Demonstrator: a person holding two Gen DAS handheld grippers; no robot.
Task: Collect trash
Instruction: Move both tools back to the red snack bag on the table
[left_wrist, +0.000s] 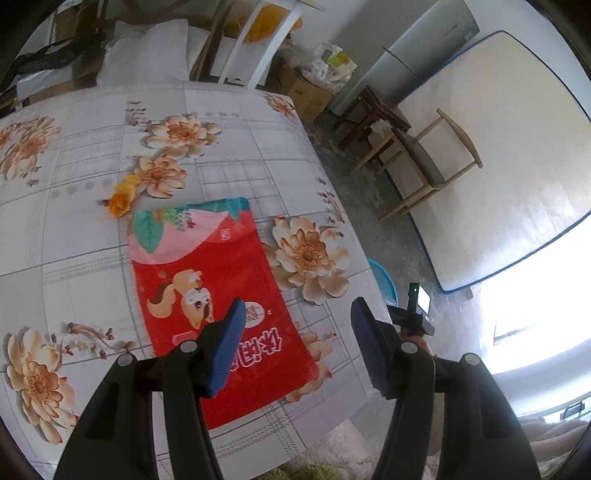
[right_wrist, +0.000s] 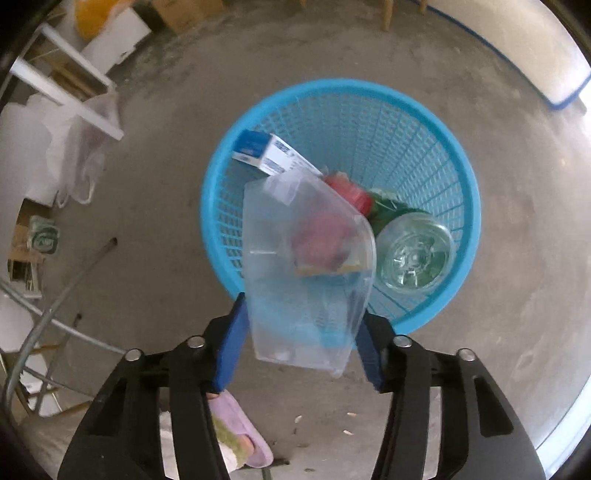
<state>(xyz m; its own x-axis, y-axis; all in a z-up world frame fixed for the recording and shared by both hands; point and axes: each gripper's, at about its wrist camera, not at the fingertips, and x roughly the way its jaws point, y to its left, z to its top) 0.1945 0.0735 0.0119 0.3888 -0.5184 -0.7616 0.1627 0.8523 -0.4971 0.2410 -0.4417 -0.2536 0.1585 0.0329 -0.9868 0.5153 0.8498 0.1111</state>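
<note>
A red snack bag (left_wrist: 207, 295) lies flat on the flowered tablecloth (left_wrist: 92, 240), with a crumpled orange wrapper (left_wrist: 122, 197) just beyond it. My left gripper (left_wrist: 298, 306) hangs open above the bag's near right part, and nothing sits between its blue pads. In the right wrist view, my right gripper (right_wrist: 303, 306) points straight down over the blue mesh basket (right_wrist: 458, 177). A clear plastic container (right_wrist: 306, 266) sits tilted and blurred between its fingers. The container's edges lie close to both pads, which do not seem to press on it. The basket holds a blue-and-white box (right_wrist: 269, 151), a red item and a clear bottle (right_wrist: 413, 254).
The basket (left_wrist: 386, 277) stands on the concrete floor just off the table's right edge. Beyond it are a wooden chair (left_wrist: 424, 166), a mattress (left_wrist: 498, 147) leaning on the wall, a fridge and cardboard boxes. A pink slipper (right_wrist: 240, 439) and a metal frame (right_wrist: 44, 317) lie near the basket.
</note>
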